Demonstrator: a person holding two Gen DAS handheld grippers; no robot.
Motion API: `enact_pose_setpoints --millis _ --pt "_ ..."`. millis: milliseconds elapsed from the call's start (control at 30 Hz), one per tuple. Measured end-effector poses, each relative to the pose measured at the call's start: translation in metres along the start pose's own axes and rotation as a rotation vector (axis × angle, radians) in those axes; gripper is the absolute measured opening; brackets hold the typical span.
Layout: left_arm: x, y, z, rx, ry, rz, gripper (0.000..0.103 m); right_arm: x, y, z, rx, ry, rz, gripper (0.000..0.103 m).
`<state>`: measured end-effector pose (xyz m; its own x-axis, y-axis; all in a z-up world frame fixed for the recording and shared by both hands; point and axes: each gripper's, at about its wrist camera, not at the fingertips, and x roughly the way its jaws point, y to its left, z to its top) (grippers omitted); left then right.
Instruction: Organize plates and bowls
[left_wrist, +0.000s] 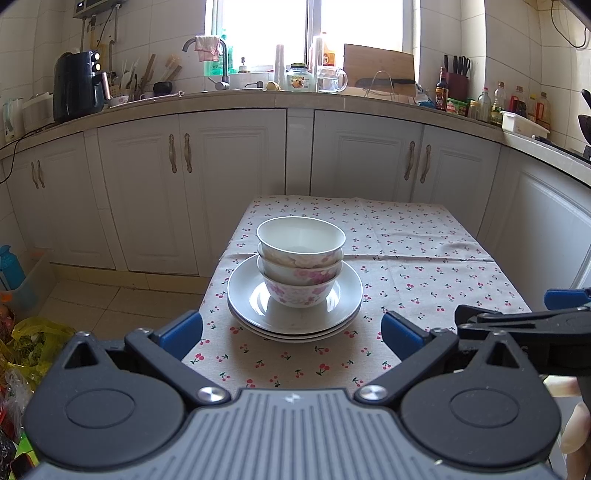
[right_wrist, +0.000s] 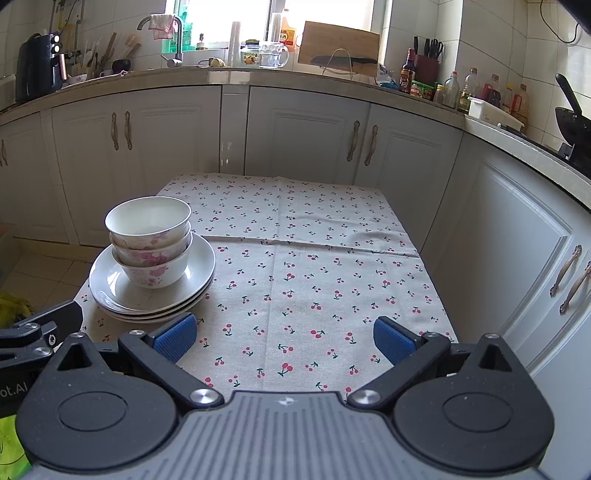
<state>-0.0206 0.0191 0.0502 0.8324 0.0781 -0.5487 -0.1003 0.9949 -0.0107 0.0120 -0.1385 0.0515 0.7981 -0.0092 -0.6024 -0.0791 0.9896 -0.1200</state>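
Observation:
Three floral bowls sit nested inside one another on a stack of three white plates, near the left edge of the cherry-print table. My left gripper is open just in front of the stack, nothing between its blue pads. In the right wrist view the bowls and the plates lie at the left. My right gripper is open over bare cloth, to the right of the stack. Part of the right gripper shows at the left view's right edge.
White cabinets and a crowded counter with a sink, bottles and a cutting board run behind and to the right of the table. Bags lie on the floor at the left. A person's fingers show at bottom right.

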Motion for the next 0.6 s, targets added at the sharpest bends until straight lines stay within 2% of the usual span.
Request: enact_pose_setpoints --millis 600 --pt "-0.0001 0.0001 -0.0001 0.0 -0.001 -0.001 0.102 -0.0002 0.0014 0.0 -0.001 -0.002 -0.008 0.103"
